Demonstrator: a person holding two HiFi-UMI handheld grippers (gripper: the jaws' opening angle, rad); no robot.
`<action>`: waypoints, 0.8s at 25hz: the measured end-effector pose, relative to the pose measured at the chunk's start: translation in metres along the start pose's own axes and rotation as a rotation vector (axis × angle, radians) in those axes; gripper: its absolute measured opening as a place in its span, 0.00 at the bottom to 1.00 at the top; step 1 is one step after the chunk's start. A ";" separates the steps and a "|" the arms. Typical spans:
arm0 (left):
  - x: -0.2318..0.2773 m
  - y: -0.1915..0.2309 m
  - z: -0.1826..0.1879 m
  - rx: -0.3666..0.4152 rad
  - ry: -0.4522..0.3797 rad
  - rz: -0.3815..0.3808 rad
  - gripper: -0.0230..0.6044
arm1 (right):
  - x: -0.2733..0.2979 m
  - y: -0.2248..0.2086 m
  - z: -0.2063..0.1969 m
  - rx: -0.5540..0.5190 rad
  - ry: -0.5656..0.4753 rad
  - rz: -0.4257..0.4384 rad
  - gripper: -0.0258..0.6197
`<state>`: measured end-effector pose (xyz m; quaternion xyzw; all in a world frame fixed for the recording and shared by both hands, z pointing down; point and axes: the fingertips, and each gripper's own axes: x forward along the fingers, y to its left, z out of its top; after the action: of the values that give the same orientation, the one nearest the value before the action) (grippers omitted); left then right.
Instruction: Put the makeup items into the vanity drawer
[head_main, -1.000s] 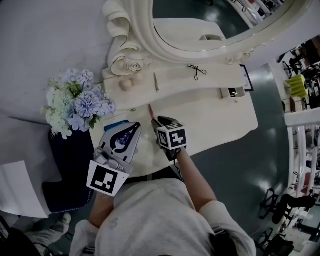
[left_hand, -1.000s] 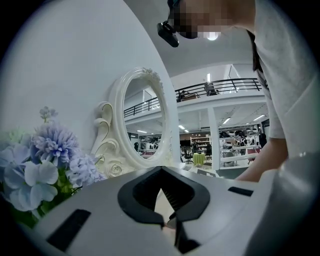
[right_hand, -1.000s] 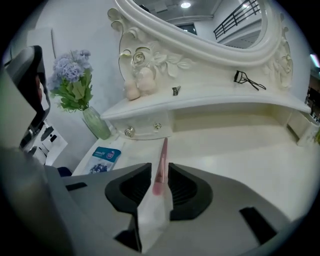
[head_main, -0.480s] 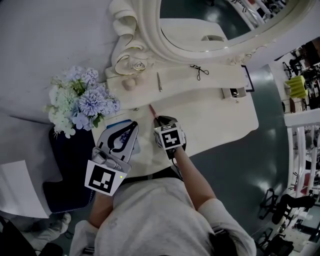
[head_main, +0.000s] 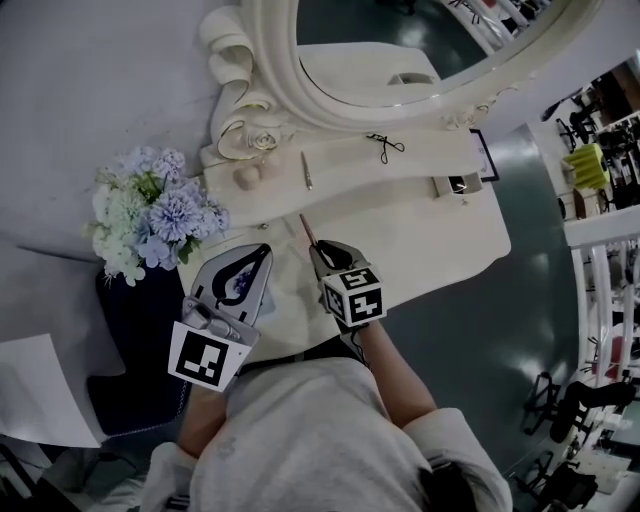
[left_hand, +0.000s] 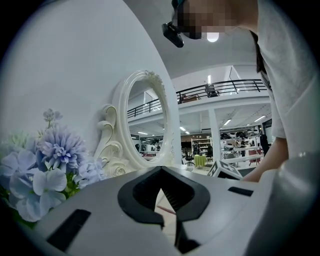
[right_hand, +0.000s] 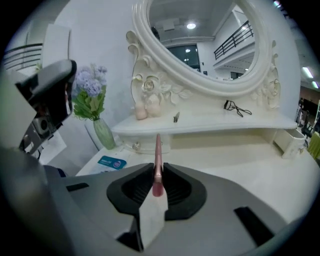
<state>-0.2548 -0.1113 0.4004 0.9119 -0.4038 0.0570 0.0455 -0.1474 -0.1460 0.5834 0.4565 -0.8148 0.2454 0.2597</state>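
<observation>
My right gripper (head_main: 316, 246) hovers over the white vanity top (head_main: 430, 235), shut on a thin pink makeup stick (head_main: 305, 228) that points toward the raised shelf (head_main: 420, 160). From the right gripper view the stick (right_hand: 158, 155) runs straight out from between the jaws (right_hand: 158, 186), toward a small knob (right_hand: 136, 146) under the shelf. My left gripper (head_main: 262, 250) sits just to the left, its tips together and holding nothing (left_hand: 161, 172). On the shelf lie two pale puffs (head_main: 247, 177), a slim pen-like item (head_main: 306, 170) and an eyelash curler (head_main: 385, 146).
A vase of blue and white flowers (head_main: 150, 215) stands at the vanity's left end. A blue-labelled card (right_hand: 111, 162) lies on the top under my left gripper. A small box (head_main: 455, 185) sits at the right. The oval mirror (head_main: 400, 50) rises behind the shelf.
My right gripper has drawn slightly back toward the person, still gripping the pink stick. The left gripper has barely moved.
</observation>
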 end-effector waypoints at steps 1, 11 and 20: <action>0.001 -0.001 0.001 0.004 -0.003 -0.003 0.05 | -0.008 0.001 0.006 0.009 -0.032 0.010 0.14; 0.008 -0.011 0.008 0.028 -0.024 -0.028 0.05 | -0.066 0.009 0.047 0.024 -0.254 0.053 0.14; 0.012 -0.020 0.013 0.042 -0.045 -0.051 0.05 | -0.093 0.008 0.064 0.030 -0.382 0.050 0.14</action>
<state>-0.2312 -0.1085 0.3885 0.9237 -0.3801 0.0439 0.0187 -0.1250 -0.1257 0.4741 0.4783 -0.8566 0.1726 0.0874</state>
